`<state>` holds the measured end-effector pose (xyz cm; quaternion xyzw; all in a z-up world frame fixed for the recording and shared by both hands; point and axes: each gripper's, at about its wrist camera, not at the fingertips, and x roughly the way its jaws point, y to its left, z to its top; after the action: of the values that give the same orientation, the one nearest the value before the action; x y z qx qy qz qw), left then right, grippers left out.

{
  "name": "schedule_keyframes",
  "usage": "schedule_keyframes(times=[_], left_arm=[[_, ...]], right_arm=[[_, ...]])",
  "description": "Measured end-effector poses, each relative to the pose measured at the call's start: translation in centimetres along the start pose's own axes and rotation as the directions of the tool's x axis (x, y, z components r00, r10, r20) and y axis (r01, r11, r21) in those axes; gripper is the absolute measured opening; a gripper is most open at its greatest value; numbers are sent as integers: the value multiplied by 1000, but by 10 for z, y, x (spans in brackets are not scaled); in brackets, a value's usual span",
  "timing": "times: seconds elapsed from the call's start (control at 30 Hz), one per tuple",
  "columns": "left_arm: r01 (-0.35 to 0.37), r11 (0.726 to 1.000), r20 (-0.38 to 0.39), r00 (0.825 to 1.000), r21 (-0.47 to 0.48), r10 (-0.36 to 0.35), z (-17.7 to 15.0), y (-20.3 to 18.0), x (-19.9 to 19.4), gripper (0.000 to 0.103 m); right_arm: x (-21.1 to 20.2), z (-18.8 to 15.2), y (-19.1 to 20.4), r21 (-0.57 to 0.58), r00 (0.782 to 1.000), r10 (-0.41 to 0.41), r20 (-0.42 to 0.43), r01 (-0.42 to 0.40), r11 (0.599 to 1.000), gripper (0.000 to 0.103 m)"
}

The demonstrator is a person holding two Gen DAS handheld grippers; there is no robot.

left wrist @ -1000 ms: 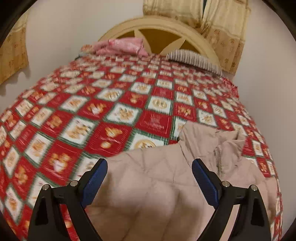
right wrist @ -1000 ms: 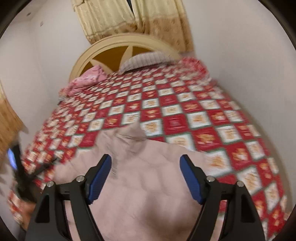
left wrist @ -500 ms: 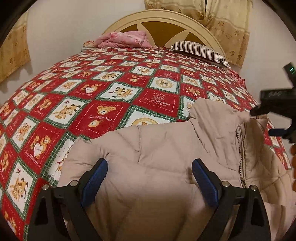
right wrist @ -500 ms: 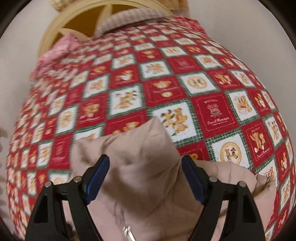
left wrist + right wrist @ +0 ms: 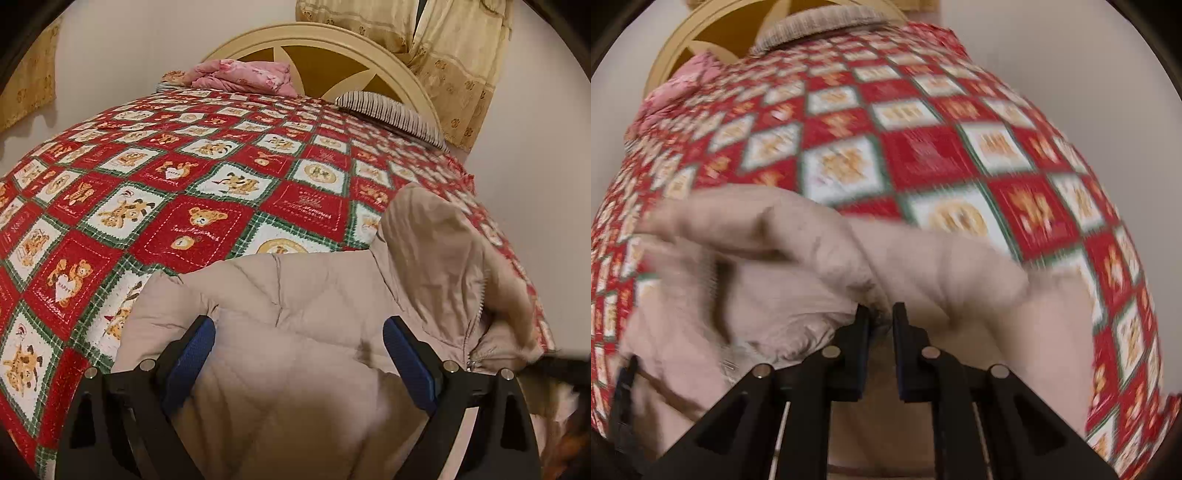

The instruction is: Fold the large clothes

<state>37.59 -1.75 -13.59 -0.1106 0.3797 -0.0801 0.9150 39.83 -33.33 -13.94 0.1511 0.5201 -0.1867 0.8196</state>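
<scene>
The bed (image 5: 155, 192), spread with a red, white and green quilt, runs away ahead of both tools to a cream headboard (image 5: 332, 40), with a pink bundle (image 5: 240, 75) and a striped pillow (image 5: 391, 110) at that far end. On its near end lies the jacket (image 5: 295, 317), a padded beige one, directly under and ahead of both tools. The main change is on the right: the right hand-held gripper (image 5: 881, 317) has dropped from above the cloth onto it, and its jaws, wide apart a moment ago, have just been closing and now pinch a bunched ridge of jacket cloth between them (the picture is blurred, but the fabric puckers right at the tips). That looks like the first hold for a fold. The left hand-held gripper (image 5: 299, 362) is spread wide with its blue pads clear of the cloth, just above the jacket's back panel, holding nothing. The jacket's long axis appears to run along the bed: its hood (image 5: 436, 240) points toward the headboard, ahead and right of the left tool, the zip (image 5: 476, 328) beside it, and the body trails back beneath the tools.
</scene>
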Motion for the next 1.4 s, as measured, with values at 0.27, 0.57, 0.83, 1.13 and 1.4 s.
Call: schedule_keyframes(times=[0.27,0.57,0.83,1.13,1.4], left_arm=[[165,984,58,985,-65,-161,16,7,-25,93],[84,995,-150,984,-52,-91,63,-41,29,93],[-37,999,-219,975,-17,32,-1,-30,25,52],[-81,996,-67,994,49,84,-20,-35,25,52],[-78,996,-67,994,49,81,-16,-35,29,52]], right_arm=[[7,-43,1,-61,965,-27,261,44,997,15],[11,-41,-13,-7,959,79,272,-80,997,16],[13,-41,-22,21,952,136,273,-148,989,16],[-2,-43,-28,42,936,181,303,-203,978,33],[-91,-11,-9,0,812,182,555,-219,976,52]])
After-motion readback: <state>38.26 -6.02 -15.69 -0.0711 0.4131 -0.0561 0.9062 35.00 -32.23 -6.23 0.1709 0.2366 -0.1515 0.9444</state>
